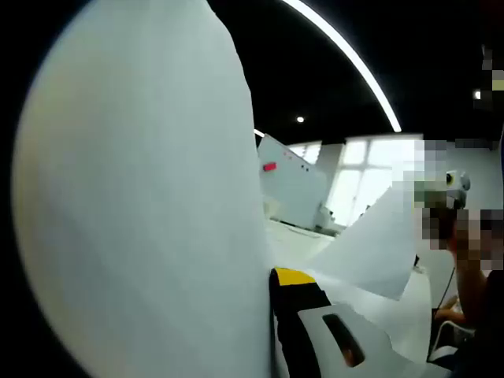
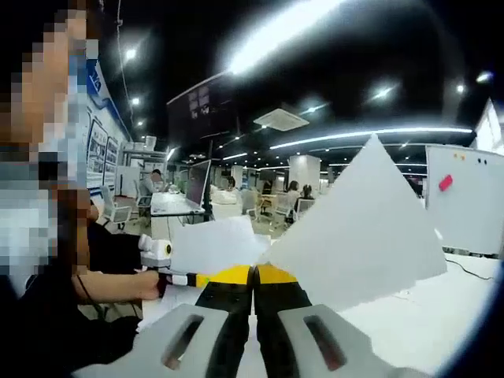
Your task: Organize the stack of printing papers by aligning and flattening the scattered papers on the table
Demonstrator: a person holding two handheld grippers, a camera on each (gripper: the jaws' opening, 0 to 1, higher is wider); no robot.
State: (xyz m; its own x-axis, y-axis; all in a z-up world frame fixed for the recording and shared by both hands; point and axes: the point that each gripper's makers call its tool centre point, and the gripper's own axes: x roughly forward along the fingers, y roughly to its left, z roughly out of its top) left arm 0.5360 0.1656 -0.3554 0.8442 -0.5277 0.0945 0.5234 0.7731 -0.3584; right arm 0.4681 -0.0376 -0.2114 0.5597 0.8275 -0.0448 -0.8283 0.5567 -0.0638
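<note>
Both grippers (image 1: 277, 277) (image 2: 253, 273) closed on lifted paper sheets (image 1: 142, 205) (image 2: 358, 228), held up off table (image 2: 441, 315).

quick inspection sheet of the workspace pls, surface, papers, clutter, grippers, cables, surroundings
surface: white table, with more sheets lying on it in the left gripper view.
job's things: paper sheet lifted off the table, one corner pointing up; big sheet close against the left lens.
clutter: nothing seen.
grippers: right gripper shut on the paper sheet; left gripper jaws hidden by paper.
cables: dark cable on the table's far edge.
surroundings: whiteboard, ceiling strip light, people at desks.
</note>
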